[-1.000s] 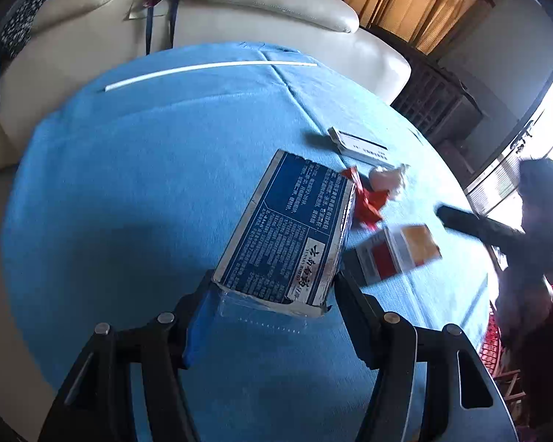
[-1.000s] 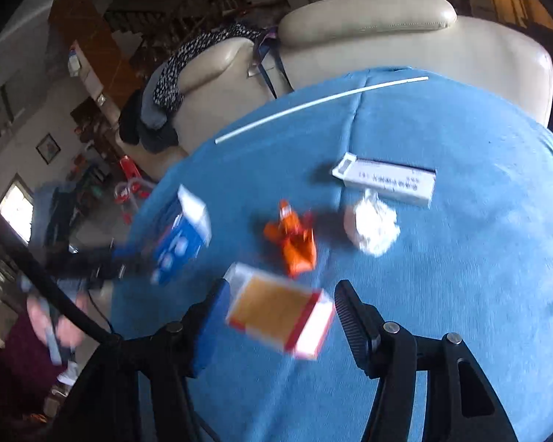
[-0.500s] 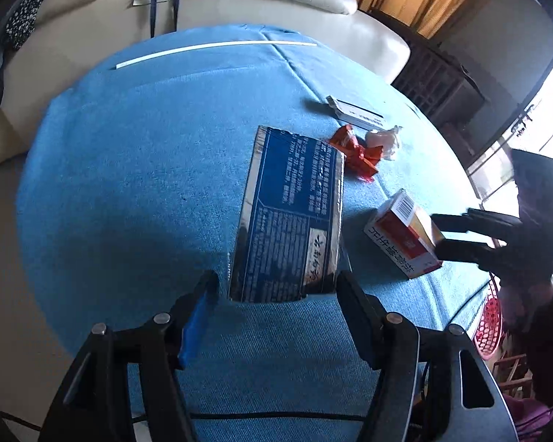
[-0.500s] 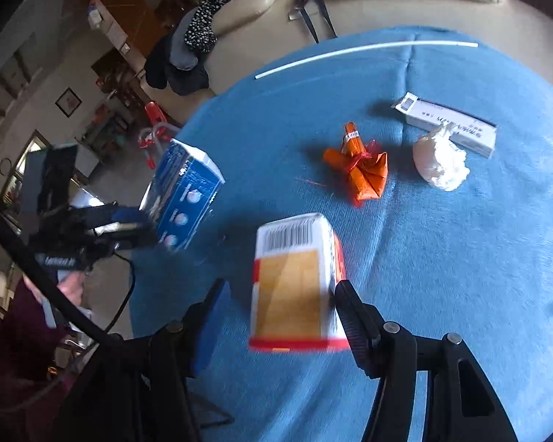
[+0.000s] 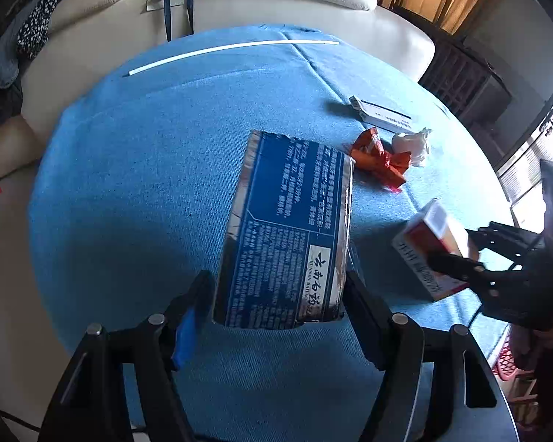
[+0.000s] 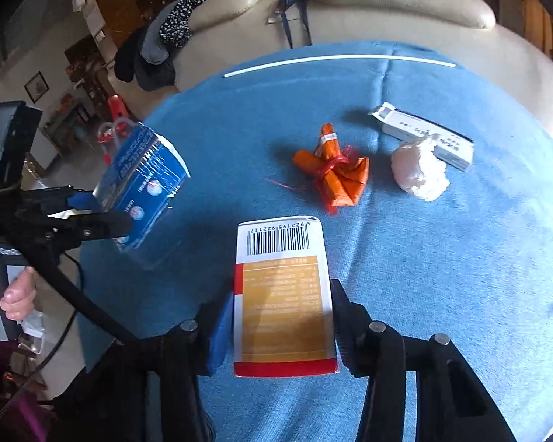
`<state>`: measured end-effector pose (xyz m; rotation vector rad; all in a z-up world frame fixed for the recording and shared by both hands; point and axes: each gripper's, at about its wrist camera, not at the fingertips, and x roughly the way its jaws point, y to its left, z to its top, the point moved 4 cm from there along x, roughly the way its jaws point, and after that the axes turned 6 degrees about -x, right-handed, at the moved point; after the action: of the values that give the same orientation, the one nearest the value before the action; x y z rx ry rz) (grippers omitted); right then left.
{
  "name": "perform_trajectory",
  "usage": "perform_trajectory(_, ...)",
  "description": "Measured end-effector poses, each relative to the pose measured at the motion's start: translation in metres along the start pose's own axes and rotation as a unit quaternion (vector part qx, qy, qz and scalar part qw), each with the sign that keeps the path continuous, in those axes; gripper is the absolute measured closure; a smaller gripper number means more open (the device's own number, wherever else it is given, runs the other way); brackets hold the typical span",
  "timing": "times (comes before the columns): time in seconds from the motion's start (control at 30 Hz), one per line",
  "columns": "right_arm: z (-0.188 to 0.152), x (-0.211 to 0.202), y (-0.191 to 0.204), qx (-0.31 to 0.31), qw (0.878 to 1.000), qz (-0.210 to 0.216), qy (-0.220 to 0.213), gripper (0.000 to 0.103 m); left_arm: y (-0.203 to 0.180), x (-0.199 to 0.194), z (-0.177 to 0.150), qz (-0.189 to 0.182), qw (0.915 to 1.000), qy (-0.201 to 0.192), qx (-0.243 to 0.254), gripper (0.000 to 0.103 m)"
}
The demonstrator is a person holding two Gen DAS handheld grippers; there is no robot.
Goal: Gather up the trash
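Left hand-held gripper (image 5: 278,305): clamped on the blue carton (image 5: 285,232), both fingers pressed to its near end; the carton's far end points to 12 o'clock, and in the right wrist view it hangs lifted above the worktop (image 6: 461,258) edge at 9 o'clock.
Right hand-held gripper (image 6: 282,326): jaws closing, already pressing both long sides of the red-and-orange box (image 6: 282,294), barcode end towards 12 o'clock.
Red-and-orange box, from the left wrist view: out at 3 o'clock, tilted, pinched between the black fingers of the other tool.
Orange wrapper (image 6: 331,173): crumpled, lying on the blue cloth at 12 o'clock from the red-and-orange box, apart from it; thin red strands trail from it.
Tissue wad (image 6: 418,173): white, crumpled, at 3 o'clock from the orange wrapper and near it, its far side touching or just overlapping the white box (image 6: 420,132), I cannot tell which.
White box, detail: long and flat, lying on its side, at 1 o'clock from the right tool.
White strip (image 6: 339,60): thin, straight, lying across the far rim of the worktop at 12 o'clock.
Sofa (image 6: 387,11): cream, behind the worktop, with dark spotted clothing (image 6: 210,11) draped over its left arm.
Person's hand (image 6: 16,296): at 8 o'clock in the right wrist view, fingers wrapped round the left tool's handle.
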<state>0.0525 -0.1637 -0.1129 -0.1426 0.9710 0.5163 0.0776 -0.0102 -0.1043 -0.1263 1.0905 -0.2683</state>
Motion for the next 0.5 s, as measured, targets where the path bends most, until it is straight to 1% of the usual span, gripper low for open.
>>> perform_trajectory(0.1, -0.006, -0.01, -0.007, 0.023, 1.0, -0.001, -0.01, 0.054, 0.002, -0.004, 0.003, -0.007, 0.9998, -0.016, -0.003, 0.042)
perform_trajectory(0.27, -0.019, -0.036, -0.02, 0.068, 0.997, 0.015, -0.037, 0.054, 0.004, -0.023, 0.012, -0.035, 0.9985, -0.042, -0.004, 0.043)
perform_trajectory(0.4, -0.031, -0.058, -0.027, 0.099, 0.993, 0.021, -0.065, 0.054, 0.007, -0.046, 0.022, -0.046, 0.997, -0.062, -0.009, 0.043)
perform_trajectory(0.5, -0.04, -0.078, -0.029, 0.118, 0.989, 0.026, -0.089, 0.054, 0.003, -0.061, 0.026, -0.044, 0.9961, -0.077, -0.004, 0.043)
